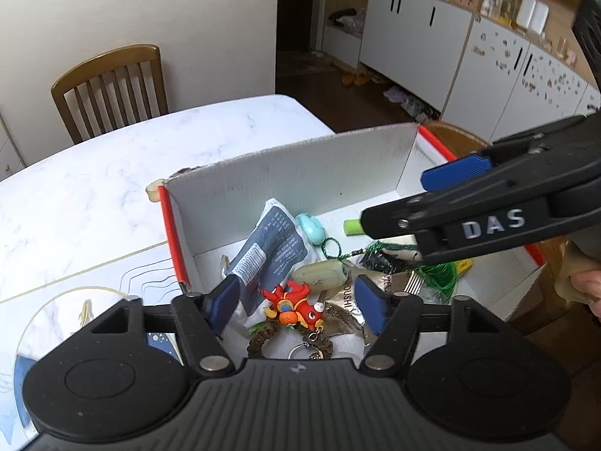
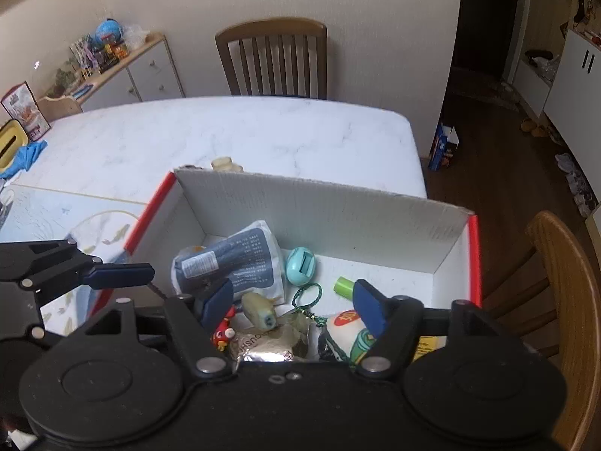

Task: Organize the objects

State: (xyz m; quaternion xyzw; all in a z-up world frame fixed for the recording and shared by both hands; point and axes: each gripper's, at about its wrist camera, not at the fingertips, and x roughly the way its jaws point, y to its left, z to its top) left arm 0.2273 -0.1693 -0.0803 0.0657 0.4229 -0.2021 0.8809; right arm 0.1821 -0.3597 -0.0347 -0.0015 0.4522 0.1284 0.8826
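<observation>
A white cardboard box with red edges [image 1: 300, 173] [image 2: 338, 218] stands on the marble table and holds several small items. Among them are a blue-grey packet [image 1: 268, 244] [image 2: 240, 259], a red fish keychain [image 1: 296, 306] [image 2: 224, 329], a teal egg-shaped case [image 1: 311, 227] [image 2: 301, 266], a pale capsule [image 1: 319, 274] [image 2: 259, 310], a green tube [image 1: 352, 226] [image 2: 343, 286] and a foil wrapper [image 2: 263, 344]. My left gripper [image 1: 298, 302] is open and empty above the keychain. My right gripper [image 2: 293, 306] is open and empty over the box; it also shows in the left wrist view [image 1: 424, 203].
A wooden chair [image 1: 112, 90] [image 2: 274, 60] stands at the table's far side, another chair [image 2: 563, 300] at the right. A small pale object [image 1: 153, 191] [image 2: 225, 164] lies outside the box's far corner. A placemat [image 2: 56, 218] lies left of the box. White cabinets [image 1: 450, 49] line the wall.
</observation>
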